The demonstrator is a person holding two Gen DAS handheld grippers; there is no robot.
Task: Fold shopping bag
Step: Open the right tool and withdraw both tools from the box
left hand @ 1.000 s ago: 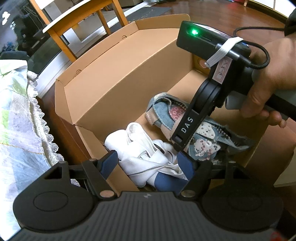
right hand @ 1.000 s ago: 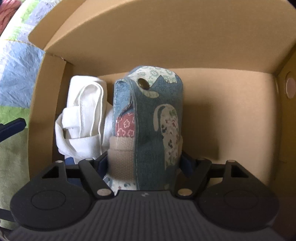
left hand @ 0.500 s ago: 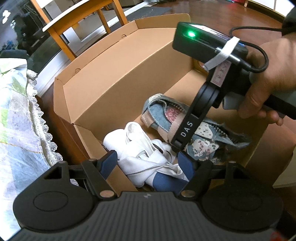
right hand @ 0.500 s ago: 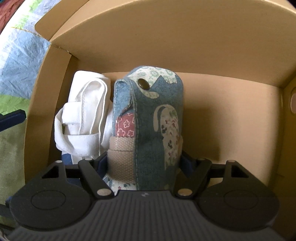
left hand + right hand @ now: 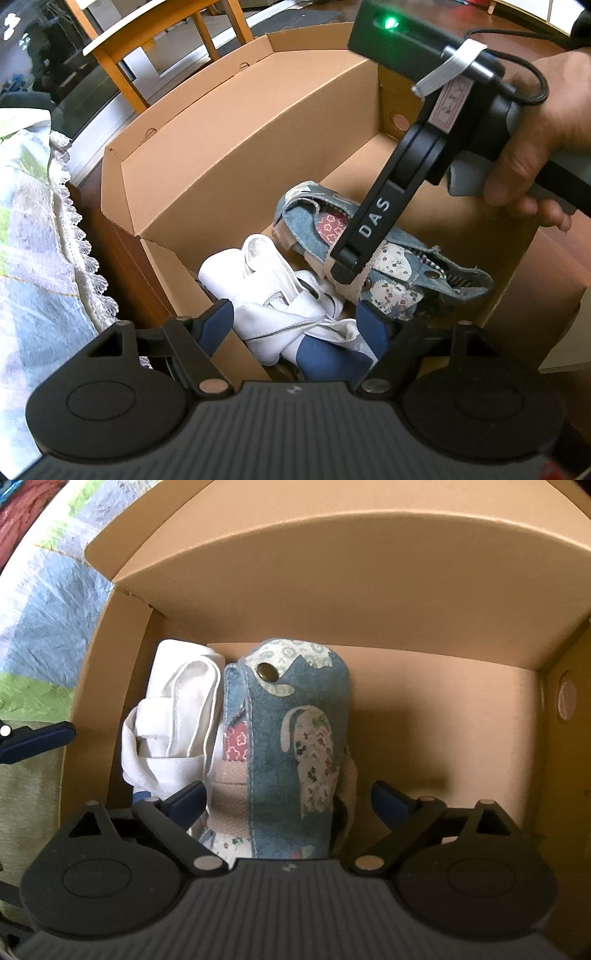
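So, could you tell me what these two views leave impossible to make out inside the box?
- Right wrist view: the near end of the blue patterned bag is hidden by the right gripper body.
- Left wrist view: the left gripper covers the white bag's near end, so contact with its pads is unclear.
- Both views: the cardboard box floor beneath the bags is covered.

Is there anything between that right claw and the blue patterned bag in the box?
Nothing visible. The folded blue bag sits right between the right claw's fingers, which have just been opening and no longer press it. The rolled white bag lies beside it at the left, inside the cardboard box, not in the way.
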